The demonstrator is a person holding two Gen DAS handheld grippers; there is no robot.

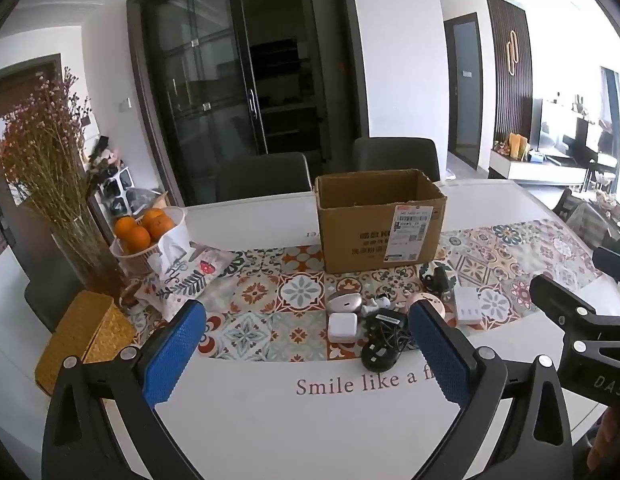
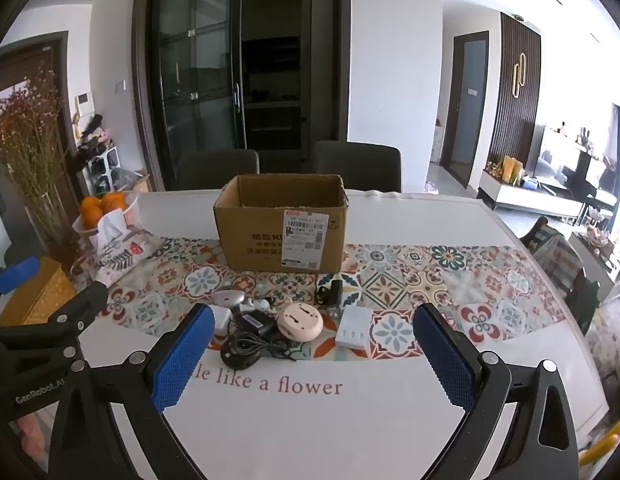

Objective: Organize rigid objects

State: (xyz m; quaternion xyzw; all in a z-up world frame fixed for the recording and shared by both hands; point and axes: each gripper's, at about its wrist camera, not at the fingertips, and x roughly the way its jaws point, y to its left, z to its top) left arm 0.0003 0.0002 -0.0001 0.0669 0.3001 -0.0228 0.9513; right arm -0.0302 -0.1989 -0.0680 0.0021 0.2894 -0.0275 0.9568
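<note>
Clearly the surface (image 2: 389, 420) carries an open cardboard box (image 2: 280, 224) at the back, small gadgets clustered before it. Both the left gripper (image 1: 306, 344) and right gripper (image 2: 311, 354) hover wide open, empty. The round pink gadget (image 2: 301, 320) looks light, hard and smooth; pinch across its rim. The white charger (image 2: 353, 327) suits a grip on its long sides

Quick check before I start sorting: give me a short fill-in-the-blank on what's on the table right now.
1. The cardboard box stands with its top ____.
2. The basket at the table's left holds ____.
3. The left gripper and right gripper both have their jaws ____, with nothing between them.
4. The round pink device lies ____ the box, on the patterned runner.

Missing words: open; oranges; open; in front of
</note>
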